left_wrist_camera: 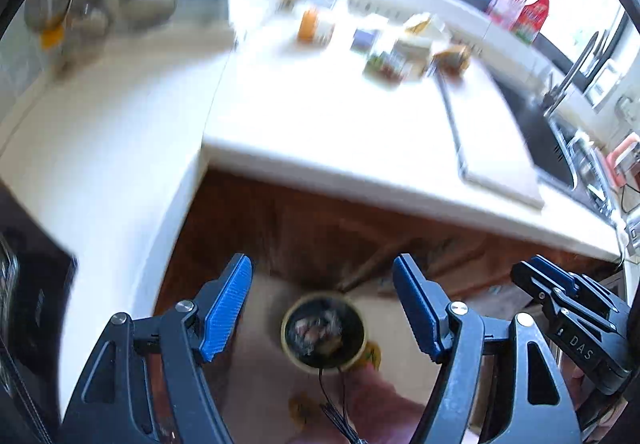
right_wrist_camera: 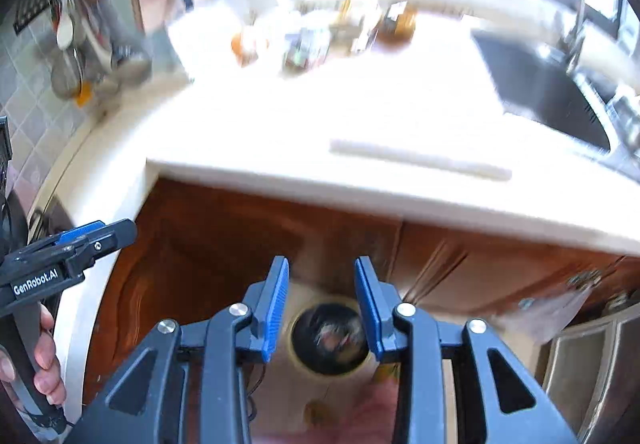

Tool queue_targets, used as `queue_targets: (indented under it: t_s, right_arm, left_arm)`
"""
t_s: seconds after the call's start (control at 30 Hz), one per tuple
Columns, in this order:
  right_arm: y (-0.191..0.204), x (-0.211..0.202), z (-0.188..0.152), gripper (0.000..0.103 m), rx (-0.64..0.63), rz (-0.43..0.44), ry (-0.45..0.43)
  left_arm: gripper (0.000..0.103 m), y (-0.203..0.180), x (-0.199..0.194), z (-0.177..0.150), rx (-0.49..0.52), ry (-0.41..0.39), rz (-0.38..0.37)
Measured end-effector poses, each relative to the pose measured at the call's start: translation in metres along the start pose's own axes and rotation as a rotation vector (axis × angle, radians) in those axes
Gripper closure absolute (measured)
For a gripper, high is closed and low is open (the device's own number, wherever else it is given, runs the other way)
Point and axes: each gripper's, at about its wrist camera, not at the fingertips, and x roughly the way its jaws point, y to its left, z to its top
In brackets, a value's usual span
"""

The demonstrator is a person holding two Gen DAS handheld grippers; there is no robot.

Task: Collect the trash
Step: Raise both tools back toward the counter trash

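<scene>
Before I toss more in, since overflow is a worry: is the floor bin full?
Not full. The bin shows dark inner wall above some blurred trash at its bottom.

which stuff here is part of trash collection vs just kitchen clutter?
Job:
- trash bin on the floor, waste inside
- left gripper, open, empty
- right gripper, open, empty
- blurred packages on the counter, possibly trash

Clutter:
- cutting board
- sink
- red bottles on the sill
- hanging utensils
</scene>
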Motion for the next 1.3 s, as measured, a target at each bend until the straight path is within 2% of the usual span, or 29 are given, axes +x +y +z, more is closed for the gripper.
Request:
queue_targets:
  t_s: [0.1, 0.27, 0.43, 0.6, 0.67, 0.73, 0.9, 1.13, 1.3]
  right_arm:
    - [-0.008, -0.011, 0.02, 0.068, 0.002, -0.041, -0.078]
    - [-0.033, -0.03, 0.053, 0.068, 0.063, -0.073, -0.151]
    - [-0.049, -0.041, 0.088, 0.068, 0.106, -0.079, -0.206]
    - [-0.071, -0.043, 0.124, 0.068, 0.135, -0.058, -0.235]
    - [-0.074, -0.04, 0.136, 0.067, 0.14, -0.04, -0.242]
    - [-0.085, -0.034, 0.155, 0.057, 0.152, -0.004, -0.242]
    - [-0.109, -0.008, 0.203, 0.057, 0.161, 0.083, -0.206]
    - [-0.15, 0.066, 0.267, 0.057, 0.176, 0.153, -0.1]
    - [-0.174, 0.129, 0.289, 0.057, 0.201, 0.192, -0.004]
  left_arm:
    - [0.031, -0.014, -0.013, 0.028, 0.025, -0.087, -0.005]
    - [0.031, -0.032, -0.03, 0.068, 0.045, -0.173, -0.02]
    - [0.031, -0.042, -0.035, 0.098, 0.066, -0.217, -0.017]
    - [0.03, -0.051, -0.027, 0.128, 0.048, -0.226, -0.023]
    - [0.03, -0.053, -0.015, 0.144, 0.032, -0.213, -0.019]
    - [0.03, -0.055, -0.004, 0.151, 0.017, -0.199, -0.02]
    - [0.03, -0.058, 0.038, 0.185, -0.043, -0.134, 0.008]
    - [0.03, -0.06, 0.112, 0.218, -0.137, -0.009, 0.06]
    - [0.03, -0.061, 0.158, 0.222, -0.206, 0.08, 0.071]
